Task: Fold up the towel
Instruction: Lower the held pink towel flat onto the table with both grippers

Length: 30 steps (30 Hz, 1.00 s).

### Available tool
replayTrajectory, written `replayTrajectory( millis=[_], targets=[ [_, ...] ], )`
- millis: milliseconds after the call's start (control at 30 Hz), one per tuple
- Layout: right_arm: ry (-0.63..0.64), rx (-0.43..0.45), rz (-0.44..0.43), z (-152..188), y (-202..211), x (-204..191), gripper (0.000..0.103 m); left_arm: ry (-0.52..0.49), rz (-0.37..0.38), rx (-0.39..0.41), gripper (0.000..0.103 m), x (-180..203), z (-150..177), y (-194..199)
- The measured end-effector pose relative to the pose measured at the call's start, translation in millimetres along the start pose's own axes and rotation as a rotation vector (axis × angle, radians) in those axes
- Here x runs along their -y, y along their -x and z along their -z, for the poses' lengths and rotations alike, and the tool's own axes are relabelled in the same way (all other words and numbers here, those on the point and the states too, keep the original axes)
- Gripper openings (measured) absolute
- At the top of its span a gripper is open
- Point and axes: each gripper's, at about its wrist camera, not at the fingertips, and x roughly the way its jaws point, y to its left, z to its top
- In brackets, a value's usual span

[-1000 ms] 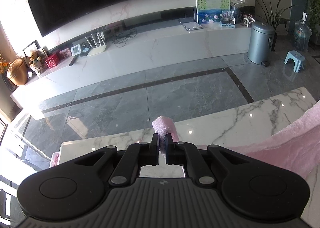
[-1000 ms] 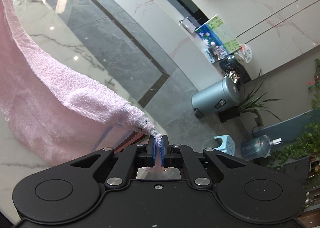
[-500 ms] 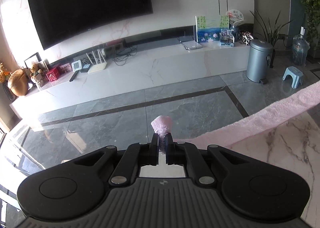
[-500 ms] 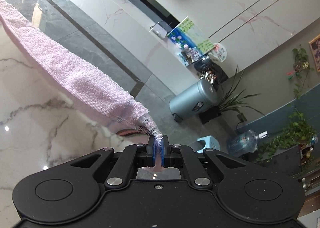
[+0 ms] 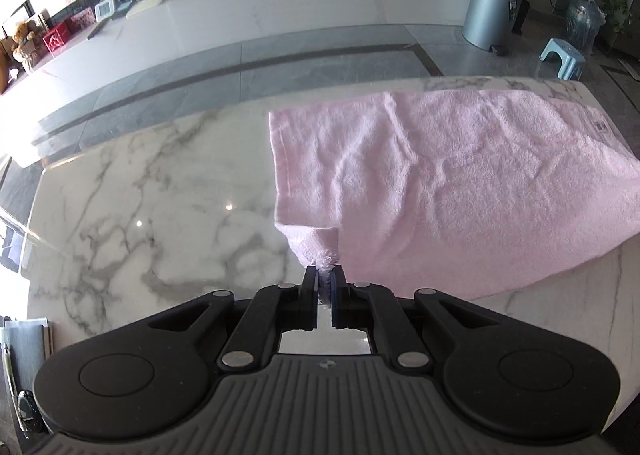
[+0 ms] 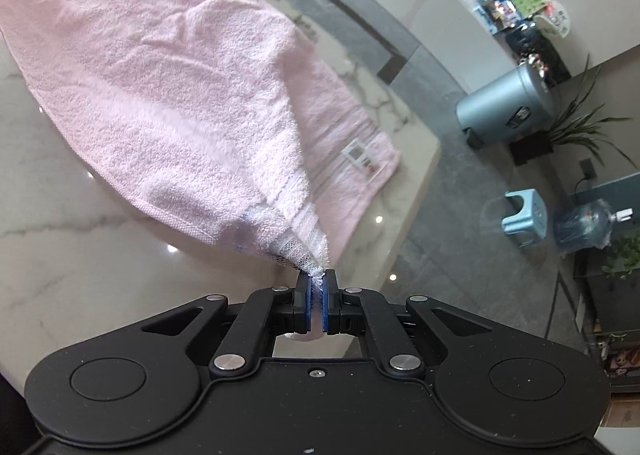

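**Operator:** On the marble desk (image 5: 152,191) I have the pink towel (image 5: 460,183) lying spread toward the far right corner, its label end close to the desk's edge. My left tool (image 5: 325,287) is pressed together on the towel's near left corner, which curls up off the surface. My right tool (image 6: 316,295) is pinching the near right corner, at the woven border band, and the cloth rises from the desk to it in a taut ridge.

**Observer:** What worries you?

**Operator:** Mostly the grips. Each tool holds only a thin tip of terry, so a sharp pull could slide a corner out, and that half would drop crooked. I also judge the two corners to be at uneven heights, the right one higher; carried over like that, the edges would land skewed.

**Observer:** And the far end?

**Operator:** It sits near the desk's rim, with the floor and a grey bin (image 6: 508,103) beyond. Dragging the cloth that way could tip the label end over the edge, and its weight might pull the rest after it.
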Motion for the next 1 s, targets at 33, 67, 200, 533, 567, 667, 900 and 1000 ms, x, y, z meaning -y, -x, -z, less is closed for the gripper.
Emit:
replayTrajectory(
  millis=[33, 67, 200, 533, 567, 667, 900, 1000],
  targets=[
    [0.010, -0.017, -0.012, 6.1, -4.7, -5.8, 0.003, -0.004, -0.002, -0.013, 0.005, 1.0, 6.5, -1.8],
    [0.018, -0.036, -0.024, 12.7, -9.5, -11.6, 0.003, -0.008, -0.004, -0.026, 0.005, 2.0, 13.2, -3.3],
    [0.043, -0.103, -0.073, 37.8, -23.9, -28.3, 0.003, -0.019, -0.016, -0.067, 0.005, 6.1, 40.9, -5.3],
    [0.073, -0.209, -0.137, 74.5, -41.0, -48.1, 0.003, -0.043, 0.005, -0.131, 0.005, 24.4, 83.6, -2.5],
    [0.074, -0.220, -0.148, 77.4, -42.0, -49.1, 0.003, -0.049, 0.005, -0.136, 0.005, 26.8, 87.0, -2.3],
    [0.074, -0.236, -0.164, 83.9, -43.9, -51.2, 0.003, -0.067, 0.006, -0.152, 0.005, 34.0, 97.2, -1.7],
    [0.039, -0.225, -0.184, 88.6, -51.7, -52.0, 0.003, -0.102, -0.023, -0.187, 0.005, 44.3, 110.3, -13.2],
    [0.029, -0.219, -0.191, 83.7, -55.7, -46.7, 0.003, -0.104, -0.031, -0.198, 0.005, 45.2, 112.8, -18.2]
  ],
)
